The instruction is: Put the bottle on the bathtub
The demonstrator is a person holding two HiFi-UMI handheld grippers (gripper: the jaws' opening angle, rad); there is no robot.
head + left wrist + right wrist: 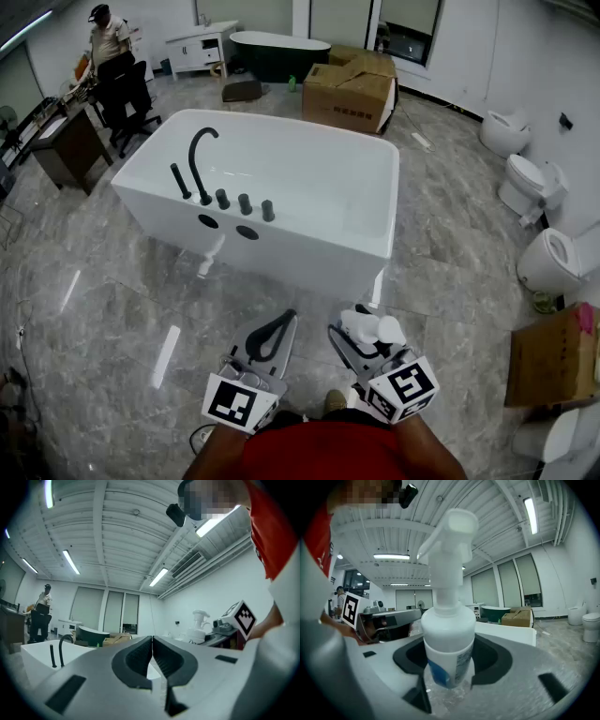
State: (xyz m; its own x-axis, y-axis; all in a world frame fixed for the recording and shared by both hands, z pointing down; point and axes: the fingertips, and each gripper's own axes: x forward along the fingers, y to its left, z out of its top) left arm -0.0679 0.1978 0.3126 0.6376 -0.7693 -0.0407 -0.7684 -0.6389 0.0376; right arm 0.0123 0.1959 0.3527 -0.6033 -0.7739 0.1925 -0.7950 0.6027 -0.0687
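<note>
A white pump bottle (448, 634) sits clamped between the black pads of my right gripper (449, 660), pump head up; in the head view the bottle (370, 330) shows at the lower middle, in the right gripper (361, 342), short of the tub. The white freestanding bathtub (309, 239) stands ahead, with a black arched faucet (199, 164) and black knobs on its left rim. My left gripper (272, 337) is beside the right one, shut and empty; its pads (140, 660) meet in the left gripper view. The bottle (199, 625) also shows there at right.
A cardboard box (349, 89) and a dark bathtub (278, 52) lie behind the white tub. Toilets (530, 183) line the right wall, with another box (553, 361) at the lower right. A person (111, 47) stands by a chair at the far left.
</note>
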